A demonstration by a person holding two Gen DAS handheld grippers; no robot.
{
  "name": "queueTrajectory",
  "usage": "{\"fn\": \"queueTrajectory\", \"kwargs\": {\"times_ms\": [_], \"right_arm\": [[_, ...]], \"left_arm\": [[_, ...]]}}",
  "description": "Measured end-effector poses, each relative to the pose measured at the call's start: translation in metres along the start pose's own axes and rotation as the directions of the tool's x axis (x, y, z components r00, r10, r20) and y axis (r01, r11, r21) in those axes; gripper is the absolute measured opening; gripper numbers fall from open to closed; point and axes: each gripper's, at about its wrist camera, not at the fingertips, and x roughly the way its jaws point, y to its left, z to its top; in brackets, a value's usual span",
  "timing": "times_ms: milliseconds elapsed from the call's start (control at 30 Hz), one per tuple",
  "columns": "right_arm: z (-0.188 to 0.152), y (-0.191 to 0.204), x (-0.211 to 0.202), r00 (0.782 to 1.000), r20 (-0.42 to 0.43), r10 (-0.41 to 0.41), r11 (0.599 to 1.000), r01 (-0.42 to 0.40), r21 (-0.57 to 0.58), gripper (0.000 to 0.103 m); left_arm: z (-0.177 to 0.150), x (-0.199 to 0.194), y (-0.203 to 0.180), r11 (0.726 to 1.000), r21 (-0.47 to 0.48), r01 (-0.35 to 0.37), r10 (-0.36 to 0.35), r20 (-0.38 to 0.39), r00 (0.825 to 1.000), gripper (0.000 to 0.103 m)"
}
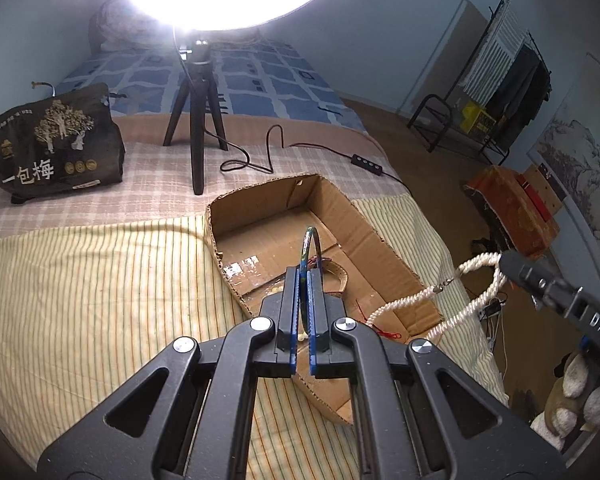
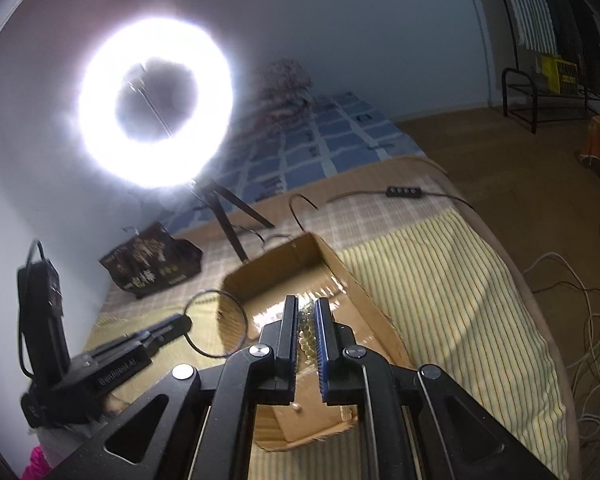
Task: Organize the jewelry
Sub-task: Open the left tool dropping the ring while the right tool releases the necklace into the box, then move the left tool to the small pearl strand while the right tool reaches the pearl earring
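Observation:
My left gripper [image 1: 303, 276] is shut on a thin blue-green bangle [image 1: 310, 245], held upright above the open cardboard box [image 1: 384, 236] on the bed. In the right wrist view the left gripper [image 2: 182, 324] shows at the left with the bangle [image 2: 216, 322] as a dark ring beside the box [image 2: 352, 276]. My right gripper [image 2: 306, 308] is shut on a twisted pearl necklace [image 2: 306, 334]. In the left wrist view the right gripper [image 1: 504, 262] holds that necklace [image 1: 416, 300], which droops over the box's right edge. A gold band [image 1: 338, 276] lies in the box.
A ring light on a tripod [image 1: 198, 120] stands behind the box, its cable and switch [image 1: 366, 160] trailing right. A dark printed bag [image 1: 54, 144] sits at the back left. The bed edge drops to the floor at the right, with cables [image 2: 588, 320] below.

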Motion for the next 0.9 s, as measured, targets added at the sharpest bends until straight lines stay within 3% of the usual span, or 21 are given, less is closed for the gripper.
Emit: {"fn": "queueTrajectory", "kwargs": {"times_ms": [333, 400, 433, 467, 500, 567, 767, 900], "right_arm": [[-0.013, -0.004, 0.023, 0.997, -0.072, -0.004, 1.0, 0.003, -0.011, 0.01], [-0.015, -0.002, 0.026, 0.997, -0.083, -0.006, 1.0, 0.005, -0.021, 0.024], [-0.016, -0.001, 0.026, 0.996, -0.086, -0.005, 1.0, 0.003, -0.024, 0.036], [-0.016, 0.0, 0.028, 0.996, -0.087, -0.008, 1.0, 0.006, -0.027, 0.041], [-0.017, 0.0, 0.029, 0.996, -0.091, -0.017, 0.999, 0.014, -0.032, 0.044], [-0.018, 0.001, 0.031, 0.995, -0.1, -0.029, 0.999, 0.025, -0.037, 0.061], [-0.022, 0.001, 0.031, 0.993, -0.106, -0.056, 0.998, 0.052, -0.032, 0.078], [-0.023, 0.003, 0.031, 0.992, -0.105, -0.065, 0.998, 0.063, -0.026, 0.081]], "left_arm": [[0.0, 0.018, -0.003, 1.0, 0.019, -0.004, 0.004, -0.018, 1.0, 0.001], [0.0, 0.018, -0.004, 1.0, 0.03, -0.007, 0.008, -0.024, 1.0, 0.001], [0.001, 0.018, -0.004, 0.999, 0.035, -0.009, 0.01, -0.029, 1.0, 0.001], [0.001, 0.017, -0.003, 0.999, 0.038, -0.013, 0.014, -0.031, 0.999, 0.006], [0.001, 0.016, -0.002, 0.999, 0.038, -0.018, 0.019, -0.03, 0.999, 0.017], [0.001, 0.013, 0.0, 0.999, 0.036, -0.025, 0.026, -0.018, 1.0, 0.032], [0.002, 0.005, 0.008, 0.998, 0.033, -0.044, 0.044, -0.004, 0.999, 0.033], [0.001, 0.0, 0.012, 0.998, 0.046, -0.052, 0.052, -0.006, 0.999, 0.033]]}}
